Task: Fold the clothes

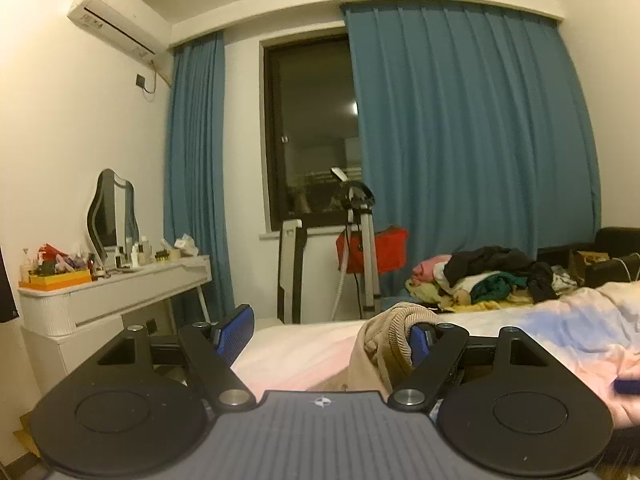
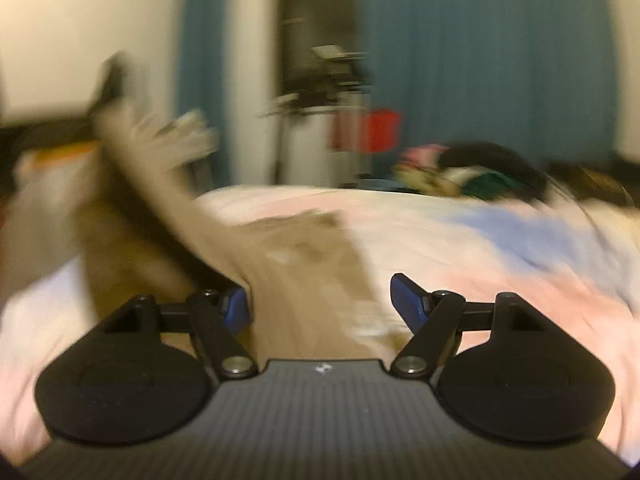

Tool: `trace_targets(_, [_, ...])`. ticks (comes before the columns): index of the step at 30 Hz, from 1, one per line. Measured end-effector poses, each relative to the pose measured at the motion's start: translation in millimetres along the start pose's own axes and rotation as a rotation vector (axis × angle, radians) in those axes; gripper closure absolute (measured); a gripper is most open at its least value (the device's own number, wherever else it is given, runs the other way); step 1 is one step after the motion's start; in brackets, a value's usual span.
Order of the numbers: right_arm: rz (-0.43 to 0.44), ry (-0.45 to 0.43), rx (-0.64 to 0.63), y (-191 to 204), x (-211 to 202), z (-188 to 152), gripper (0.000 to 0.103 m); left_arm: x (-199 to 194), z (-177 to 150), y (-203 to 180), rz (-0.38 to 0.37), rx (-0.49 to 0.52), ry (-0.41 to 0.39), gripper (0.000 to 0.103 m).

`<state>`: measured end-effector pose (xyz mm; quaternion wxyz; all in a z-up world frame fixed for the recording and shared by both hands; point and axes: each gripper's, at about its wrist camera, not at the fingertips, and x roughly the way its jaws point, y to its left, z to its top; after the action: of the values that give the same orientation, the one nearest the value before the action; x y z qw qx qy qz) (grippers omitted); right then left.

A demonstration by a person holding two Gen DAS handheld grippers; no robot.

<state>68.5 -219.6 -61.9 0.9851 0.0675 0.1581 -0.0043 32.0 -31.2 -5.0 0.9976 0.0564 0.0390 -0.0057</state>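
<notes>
Tan garment (image 1: 380, 344) w/ a ribbed cuff is draped over the right finger of the left gripper (image 1: 328, 332), hanging down btwn the fingers over the pink bed cover (image 1: 520, 328); jaws are wide apart, cloth touches only that one pad, nothing pinched. In the right wrist view (v. blurred) the same tan garment (image 2: 304, 264) lies on the bed just ahead of the right gripper (image 2: 320, 304) and runs up to the left; jaws wide, fabric sits btwn them, firm contact can't be told. Heap of other clothes (image 1: 488, 276) sits at the bed's far side, well apart.
</notes>
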Motion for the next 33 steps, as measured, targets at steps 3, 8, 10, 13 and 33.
trace_targets(3, [-0.101,-0.039,0.143,-31.3,-9.6,15.5,0.016,-7.7,-4.4,-6.2,-0.026,0.016,-0.002,0.024])
trace_targets(8, [-0.214,0.129,0.068,-41.7,11.4,10.1,0.018,-15.8,-8.4,-20.8,0.013,0.036,-0.028,0.024])
trace_targets(10, [-0.273,0.219,0.110,-54.8,21.8,-4.4,0.018,-16.0,-7.1,-15.2,0.032,-0.003,-0.011,0.026])
trace_targets(13, [-0.228,0.203,0.279,-82.2,17.9,-12.5,0.018,-11.8,-6.2,-2.4,0.015,-0.072,0.042,0.024])
trace_targets(33, [-0.193,-0.176,0.162,-74.3,-19.9,2.6,0.018,18.0,-69.7,33.7,-0.052,-0.108,0.547,0.022])
